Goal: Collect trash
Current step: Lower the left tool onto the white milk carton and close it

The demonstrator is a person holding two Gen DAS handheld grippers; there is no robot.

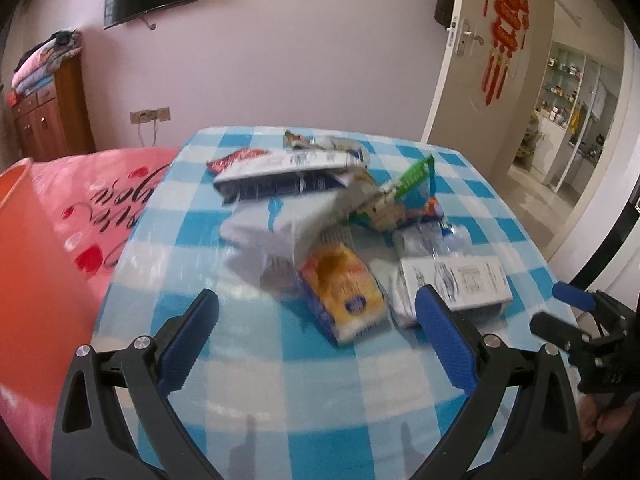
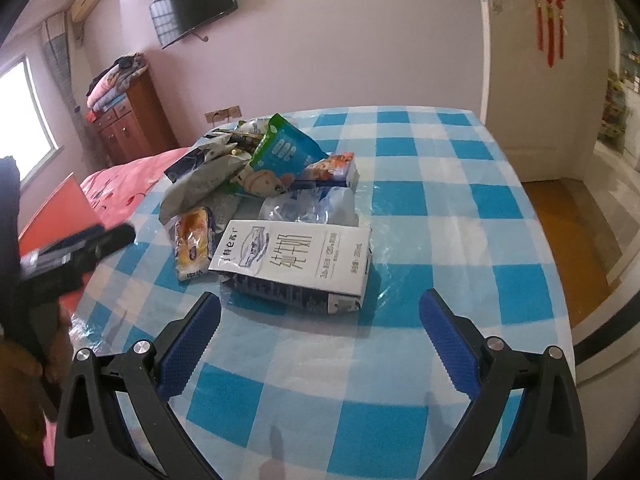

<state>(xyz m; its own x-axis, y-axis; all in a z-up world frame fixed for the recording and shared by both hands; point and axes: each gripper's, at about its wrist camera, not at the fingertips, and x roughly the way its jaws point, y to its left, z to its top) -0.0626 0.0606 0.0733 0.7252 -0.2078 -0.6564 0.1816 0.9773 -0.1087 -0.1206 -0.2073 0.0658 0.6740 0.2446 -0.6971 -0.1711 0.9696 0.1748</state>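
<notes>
A pile of trash lies on a blue and white checked table (image 1: 248, 380) (image 2: 460, 208). It holds a white milk carton (image 2: 292, 264) (image 1: 456, 280), a yellow snack packet (image 1: 344, 296) (image 2: 194, 242), a green and blue pouch (image 2: 280, 150) (image 1: 404, 196), a crushed clear bottle (image 2: 312, 206) and grey wrappers (image 1: 280, 172). My left gripper (image 1: 318, 340) is open and empty, just short of the yellow packet. My right gripper (image 2: 320, 344) is open and empty, just short of the milk carton.
An orange bin (image 1: 32, 264) stands left of the table, next to a pink bedspread (image 1: 100, 196). A wooden cabinet (image 2: 128, 120) stands at the back wall. An open door (image 1: 480, 60) is at the right. The other gripper shows at each view's edge (image 1: 576, 320) (image 2: 80, 248).
</notes>
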